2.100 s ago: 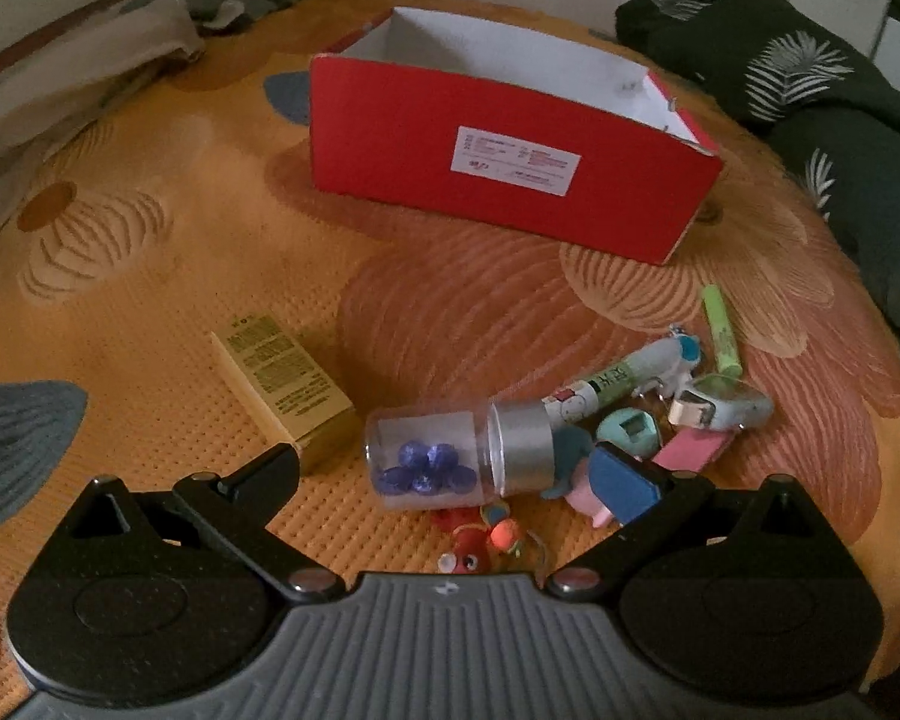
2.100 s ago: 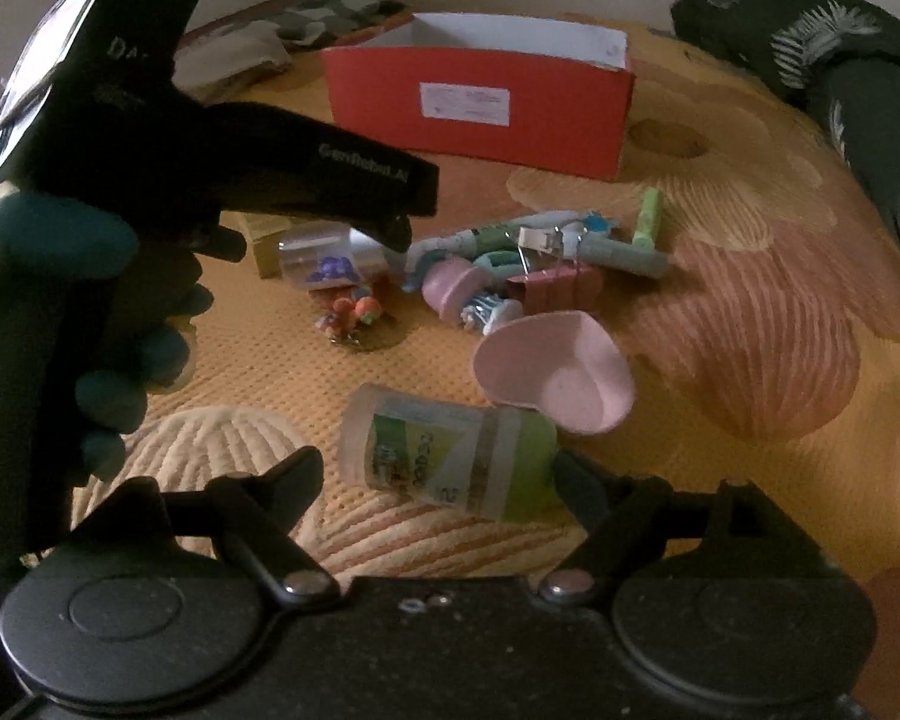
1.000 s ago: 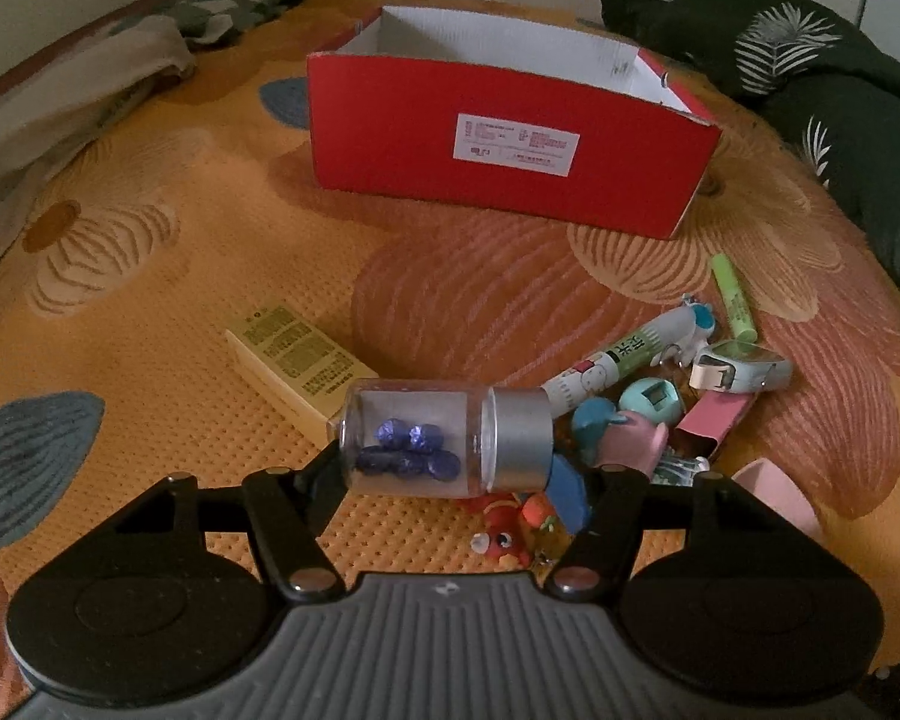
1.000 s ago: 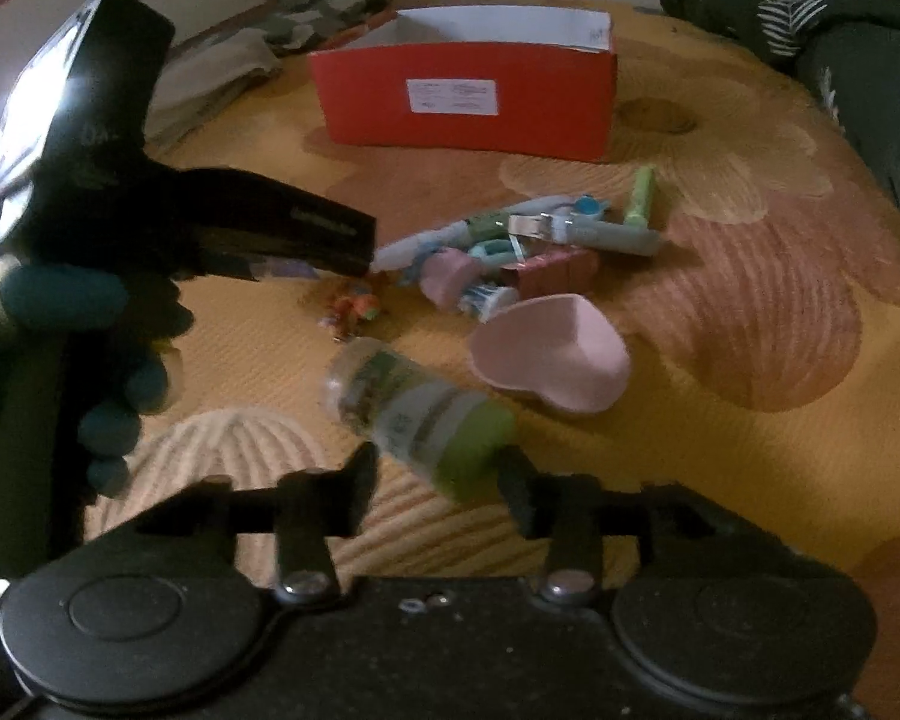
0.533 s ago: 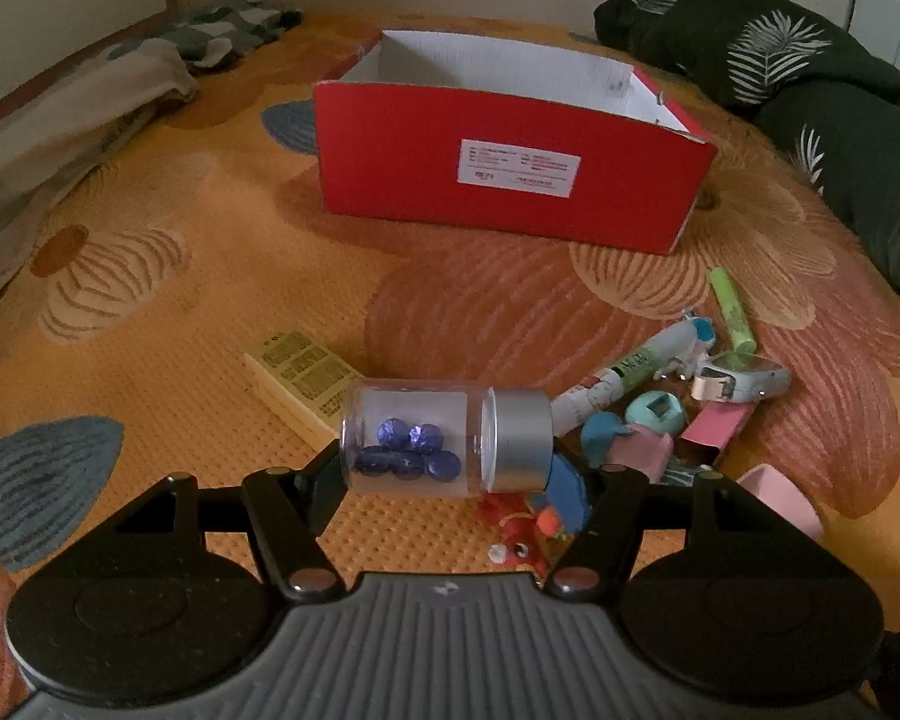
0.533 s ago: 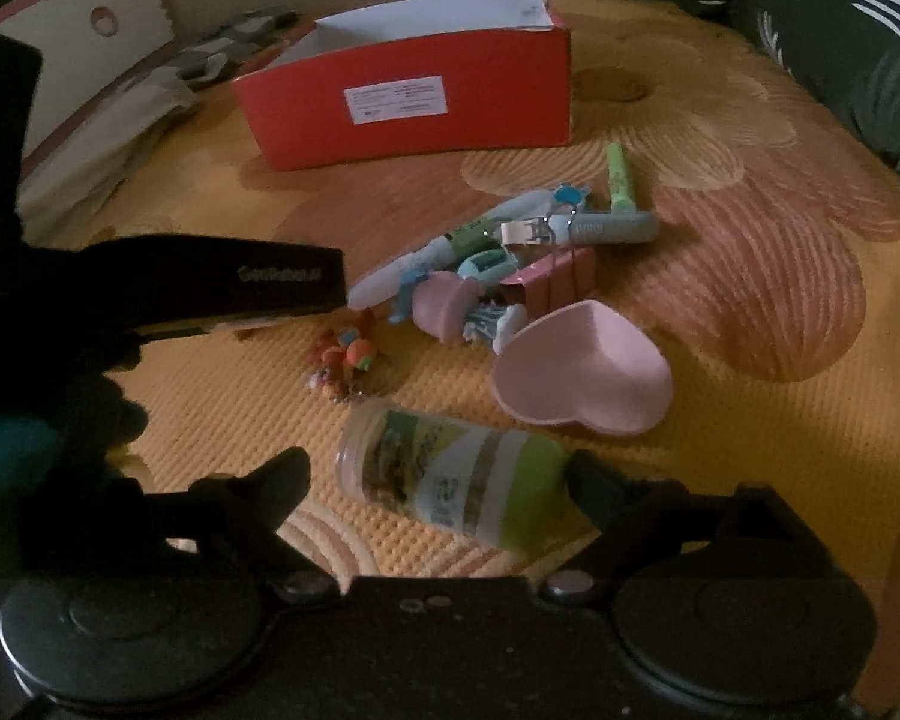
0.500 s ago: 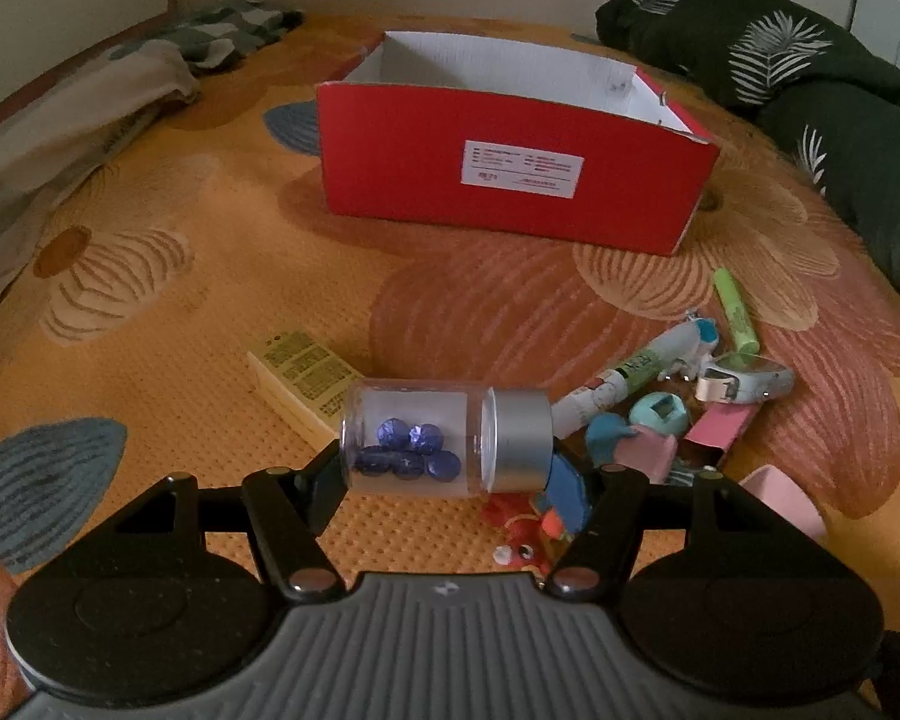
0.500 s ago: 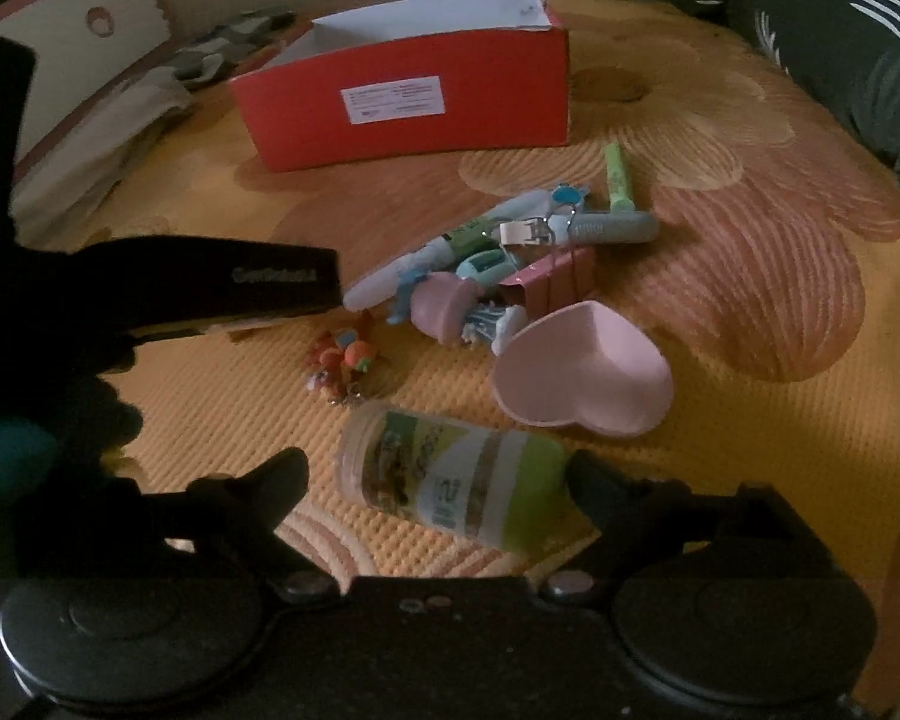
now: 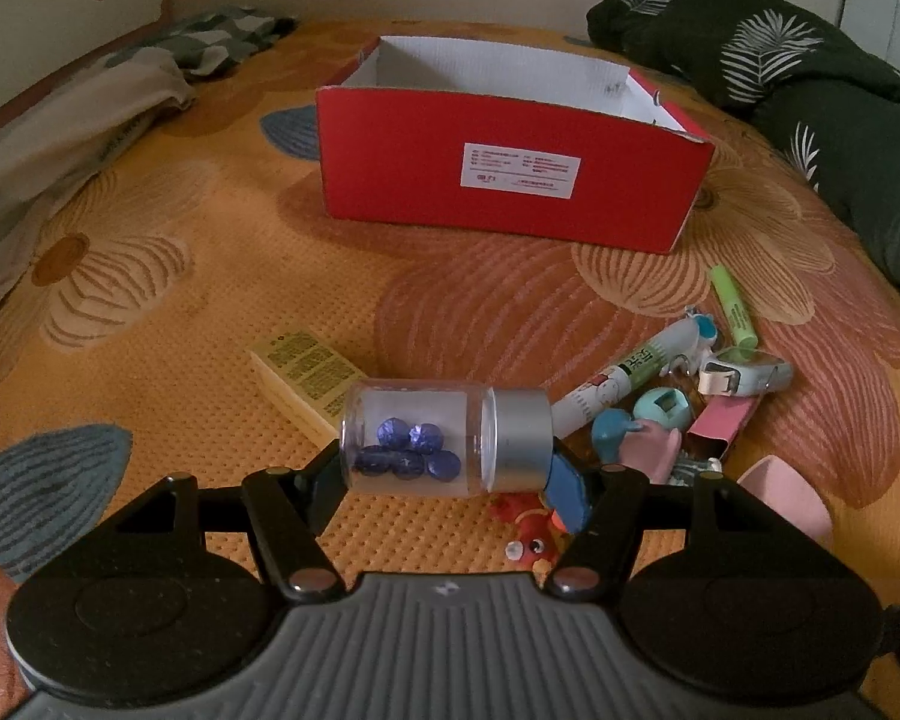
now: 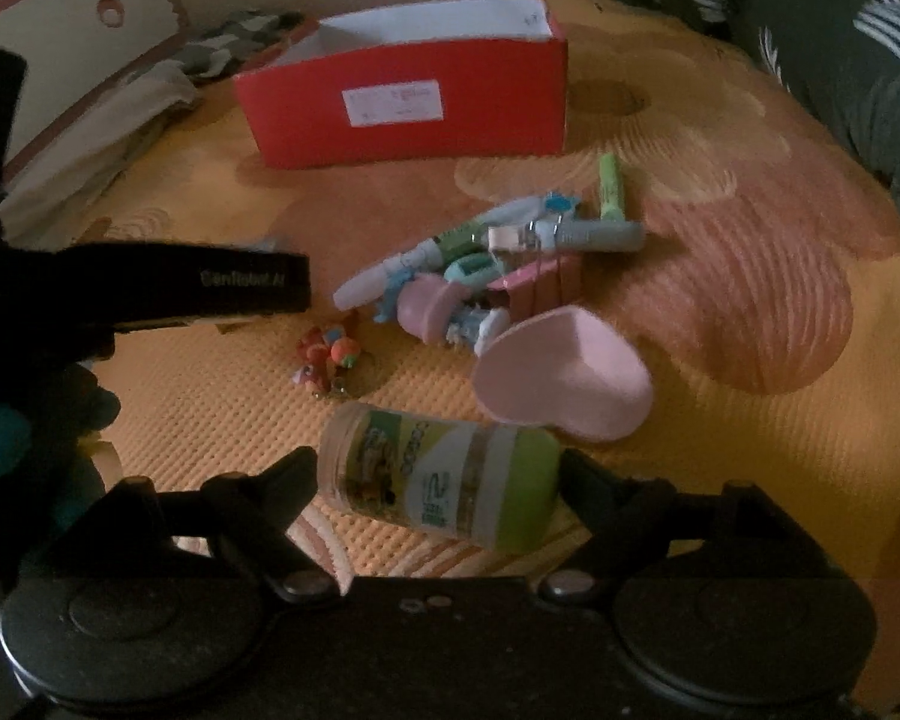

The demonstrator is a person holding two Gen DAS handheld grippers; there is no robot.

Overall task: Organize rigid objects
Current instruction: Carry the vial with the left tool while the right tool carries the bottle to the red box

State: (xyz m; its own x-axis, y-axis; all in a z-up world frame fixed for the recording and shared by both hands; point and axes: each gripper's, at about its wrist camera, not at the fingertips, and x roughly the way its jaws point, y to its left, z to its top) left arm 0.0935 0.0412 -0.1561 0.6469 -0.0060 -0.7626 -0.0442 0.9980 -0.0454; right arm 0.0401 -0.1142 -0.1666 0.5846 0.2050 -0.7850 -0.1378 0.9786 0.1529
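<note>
My left gripper (image 9: 444,474) is shut on a clear jar with a silver lid and blue beads (image 9: 444,438), held sideways above the bedspread. My right gripper (image 10: 438,480) is shut on a green-capped printed bottle (image 10: 444,486), held sideways by its ends just above the bed. The open red box (image 9: 510,180) stands farther back; it also shows in the right wrist view (image 10: 402,108). A pile of small items (image 9: 678,396) lies to the right, with a pen, a green highlighter (image 9: 732,306) and a pink case. The left gripper's body (image 10: 150,288) shows at the left of the right wrist view.
A yellow carton (image 9: 306,378) lies behind the jar. A pink heart-shaped dish (image 10: 564,372) and a red keychain toy (image 10: 327,360) lie near the bottle. Dark leaf-print bedding (image 9: 810,90) lies at the right, beige cloth (image 9: 60,138) at the left.
The left gripper closed on the bead jar and lifted it. The right gripper closed on the green-capped bottle, and both views now sit a little higher.
</note>
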